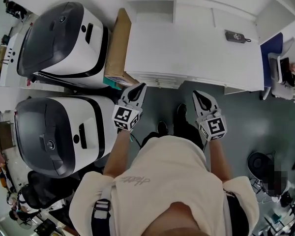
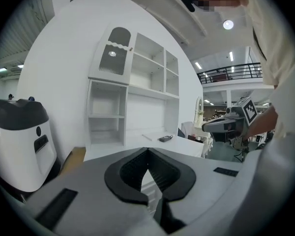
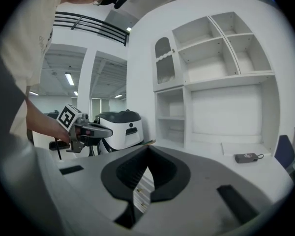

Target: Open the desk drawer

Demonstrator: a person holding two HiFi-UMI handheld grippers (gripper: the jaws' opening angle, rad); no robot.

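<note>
- Basically, a person in a cream top [image 1: 167, 181] fills 6 o'clock of the head view, with both forearms stretched forward. Dark shoes [image 1: 162, 128] stand on the grey floor just ahead.
- The left gripper [image 1: 139, 87] sits at about 11 o'clock from the torso, marker cube on its back. Seen along its own jaws, the left gripper [image 2: 147, 150] has its dark pads meeting at the tips, so it is closed with nothing clamped.
- The right gripper [image 1: 197, 94] is at about 1 o'clock, roughly level with the left one and well apart from it. Seen along its own jaws, the right gripper [image 3: 147, 148] also has its tips together and holds nothing.
- Both grippers point at the desk front; neither touches it.
- The desk drawer [image 1: 156, 79] is one of a stack of white fronts under the desk's near edge at 12 o'clock, just beyond the left gripper's tips. The fronts look flush, so it is closed.
- The same stack peeks through the slit below the closed tips: desk drawer [image 2: 150, 187] in the left gripper view, desk drawer [image 3: 143, 190] in the right gripper view.
- The white desk [image 1: 187, 48] spreads across 12 to 1 o'clock. A small dark device [image 1: 234, 36] with a cord lies toward its far right.
- A cardboard box [image 1: 117, 48] stands against the desk's left side at 11 o'clock.
- Two white-and-dark machines sit at 9 to 10 o'clock: the near machine [image 1: 59, 132] and the far machine [image 1: 64, 38].
- A white shelf unit [image 3: 216, 68] with open compartments rises at the desk's back, farthest off.
</note>
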